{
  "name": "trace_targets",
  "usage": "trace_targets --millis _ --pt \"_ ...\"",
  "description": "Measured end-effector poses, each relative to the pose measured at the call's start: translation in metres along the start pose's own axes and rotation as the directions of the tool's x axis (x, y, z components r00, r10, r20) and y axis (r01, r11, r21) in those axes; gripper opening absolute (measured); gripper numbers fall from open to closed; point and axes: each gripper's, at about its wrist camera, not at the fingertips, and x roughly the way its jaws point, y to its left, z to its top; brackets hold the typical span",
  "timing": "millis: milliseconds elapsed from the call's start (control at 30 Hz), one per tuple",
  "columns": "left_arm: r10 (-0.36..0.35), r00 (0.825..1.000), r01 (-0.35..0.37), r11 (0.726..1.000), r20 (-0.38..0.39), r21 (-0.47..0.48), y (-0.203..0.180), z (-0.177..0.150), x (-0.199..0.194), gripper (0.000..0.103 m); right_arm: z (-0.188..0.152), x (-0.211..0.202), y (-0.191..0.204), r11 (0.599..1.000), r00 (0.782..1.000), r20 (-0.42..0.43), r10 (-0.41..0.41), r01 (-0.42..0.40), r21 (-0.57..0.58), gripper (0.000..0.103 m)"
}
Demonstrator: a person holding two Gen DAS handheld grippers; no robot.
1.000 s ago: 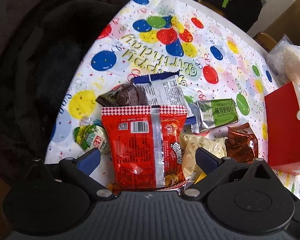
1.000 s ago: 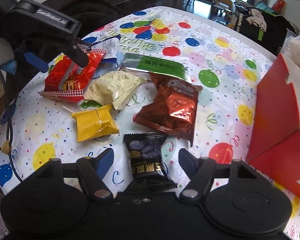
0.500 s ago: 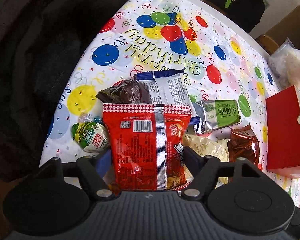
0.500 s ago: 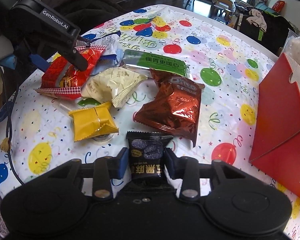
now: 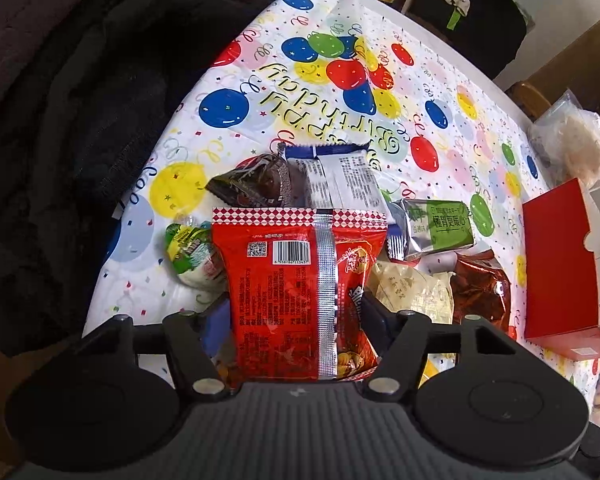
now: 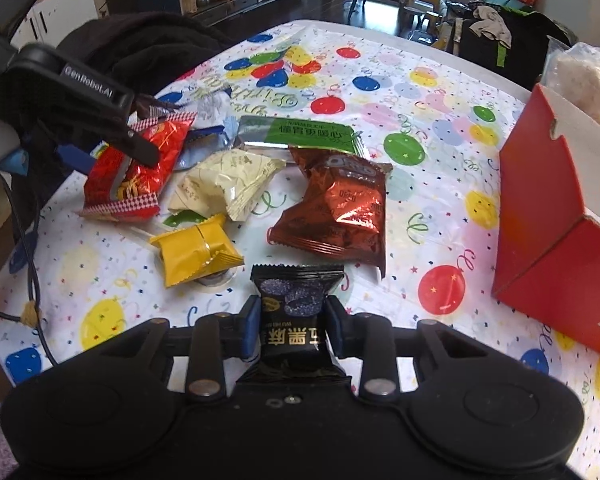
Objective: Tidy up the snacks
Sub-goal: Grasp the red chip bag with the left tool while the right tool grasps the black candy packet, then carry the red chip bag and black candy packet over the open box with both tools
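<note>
A: While the red snack bag (image 5: 300, 300) lies seam-up at the near edge of the tabletop (image 5: 440, 80), are the left gripper (image 5: 296, 312) fingers on it?

B: Yes. Those fingers have just been closing, and they now press both sides of the bag's lower half, so it is gripped. In the right wrist view the same bag (image 6: 140, 168) sits at the left of the pile with the left gripper (image 6: 112, 136) over it.

A: And the right gripper (image 6: 294, 324)?

B: Its blue fingers (image 6: 250, 326) are clenched on a small black packet (image 6: 296, 320), which sits between them near the front of the tabletop. The packet's sides are pinched in.

A: What lies around them?

B: Just beyond the black packet are a yellow packet (image 6: 196, 248) to the left and a shiny brown Oreo bag (image 6: 336, 212) to the right. A cream packet (image 6: 224, 180) lies between the red bag and the brown one, and a green and silver packet (image 6: 300, 136) lies behind it. A white packet with blue ends (image 5: 340, 180) and a dark brown wrapper (image 5: 256, 184) sit behind the red bag, a small green and white sweet (image 5: 188, 256) just left of it.

A: Anything else?

B: An open red box (image 6: 548, 216) stands at the right, well apart from the pile, on the balloon-print cloth.
</note>
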Motion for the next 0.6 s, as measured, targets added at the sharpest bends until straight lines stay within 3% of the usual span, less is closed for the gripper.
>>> trace_targets --millis 300,600 --pt "-0.034 0.998 0.033 0.999 0.046 0.019 0.002 -0.017 -0.035 0.067 0.002 -0.037 -0.003 0.998 0.998 0.069 -0.005 0.001 0.059 0.033" --pt "-0.074 0.993 0.064 0.992 0.093 0.107 -0.023 -0.033 -0.08 0.067 0.009 -0.082 -0.017 0.992 0.987 0.157 -0.03 0.01 0.126 0.033"
